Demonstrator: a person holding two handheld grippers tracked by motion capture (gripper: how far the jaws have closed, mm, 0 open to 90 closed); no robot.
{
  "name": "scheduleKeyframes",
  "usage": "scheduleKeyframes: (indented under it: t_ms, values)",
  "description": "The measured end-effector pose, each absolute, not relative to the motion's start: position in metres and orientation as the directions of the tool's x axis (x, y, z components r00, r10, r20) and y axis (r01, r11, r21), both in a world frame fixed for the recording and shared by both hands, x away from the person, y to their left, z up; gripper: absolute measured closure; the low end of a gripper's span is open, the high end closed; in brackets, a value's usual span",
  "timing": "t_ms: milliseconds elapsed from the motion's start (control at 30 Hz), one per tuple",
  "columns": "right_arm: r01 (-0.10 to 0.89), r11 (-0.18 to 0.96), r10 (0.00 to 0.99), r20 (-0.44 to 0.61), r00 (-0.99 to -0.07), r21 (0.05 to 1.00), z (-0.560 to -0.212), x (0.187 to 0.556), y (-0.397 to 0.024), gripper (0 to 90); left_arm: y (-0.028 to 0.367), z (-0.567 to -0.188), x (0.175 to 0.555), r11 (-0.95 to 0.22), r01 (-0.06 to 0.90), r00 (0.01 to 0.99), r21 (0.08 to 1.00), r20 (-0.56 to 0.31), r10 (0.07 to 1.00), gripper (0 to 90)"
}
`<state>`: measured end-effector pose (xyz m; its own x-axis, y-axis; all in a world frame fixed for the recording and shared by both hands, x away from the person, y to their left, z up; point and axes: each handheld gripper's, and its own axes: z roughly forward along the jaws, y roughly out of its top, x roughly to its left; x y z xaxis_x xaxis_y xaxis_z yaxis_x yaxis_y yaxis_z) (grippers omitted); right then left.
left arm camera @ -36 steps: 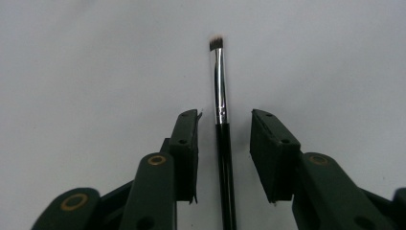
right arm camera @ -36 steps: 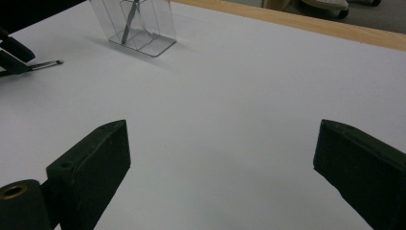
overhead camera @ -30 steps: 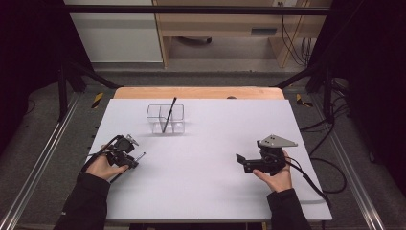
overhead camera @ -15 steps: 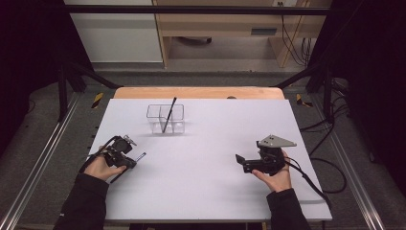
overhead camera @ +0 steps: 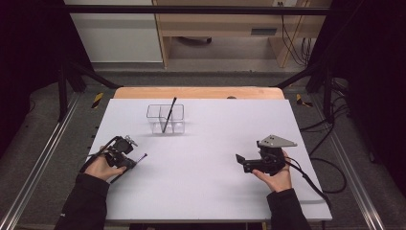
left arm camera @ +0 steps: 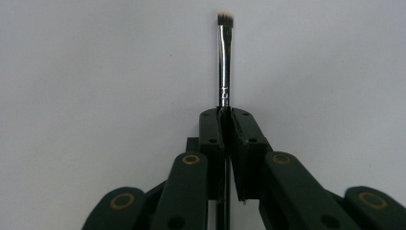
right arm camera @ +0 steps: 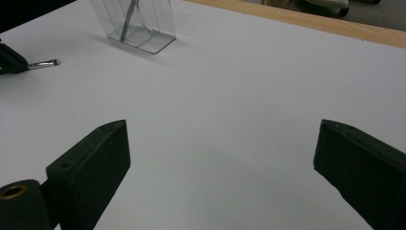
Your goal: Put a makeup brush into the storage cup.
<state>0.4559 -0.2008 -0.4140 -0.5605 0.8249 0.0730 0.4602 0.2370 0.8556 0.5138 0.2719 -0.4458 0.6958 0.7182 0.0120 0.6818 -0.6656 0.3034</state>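
Left tongs [left arm camera: 226, 115] just closed on thin makeup brush [left arm camera: 224, 62], ferrule print unreadable, right tongs [right arm camera: 222, 153] wide open, empty

**A:** What do the person's arms and tools look like?

**B:** Both forearms wear dark, close-fitting long sleeves. Each hand carries a black two-jaw tool. The left gripper [left arm camera: 225, 117] has flat black links joined by brass-ringed pivots, with small screw holes in its jaw blocks. The right gripper [overhead camera: 242, 159] bears a grey three-cornered plate on top, and a black cable [overhead camera: 313, 184] trails from it.
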Motion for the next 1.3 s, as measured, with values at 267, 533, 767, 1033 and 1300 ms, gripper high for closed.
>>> scheduleKeyframes:
  t_ms: [267,533,767,1033,1300]
  values:
    - [0.458,0.236,0.825,0.073,-0.560,0.857,-0.413,0.456,-0.201,5.6,0.271,-0.446,0.513,-0.678,0.668,0.706,0.307,0.026,0.707,83.4]
    - [0.460,0.237,0.824,0.073,-0.561,0.856,-0.414,0.456,-0.201,5.6,0.271,-0.444,0.510,-0.692,0.649,0.720,0.315,0.039,0.693,83.4]
    - [0.458,0.234,0.825,0.074,-0.561,0.858,-0.414,0.456,-0.201,5.6,0.271,-0.436,0.506,-0.685,0.630,0.722,0.365,0.048,0.690,83.4]
    - [0.457,0.233,0.825,0.075,-0.560,0.858,-0.413,0.455,-0.201,5.6,0.270,-0.420,0.499,-0.654,0.596,0.713,0.466,0.067,0.698,83.4]
    - [0.454,0.233,0.826,0.072,-0.560,0.860,-0.413,0.455,-0.202,5.5,0.264,-0.408,0.493,-0.612,0.568,0.692,0.549,0.083,0.717,83.4]
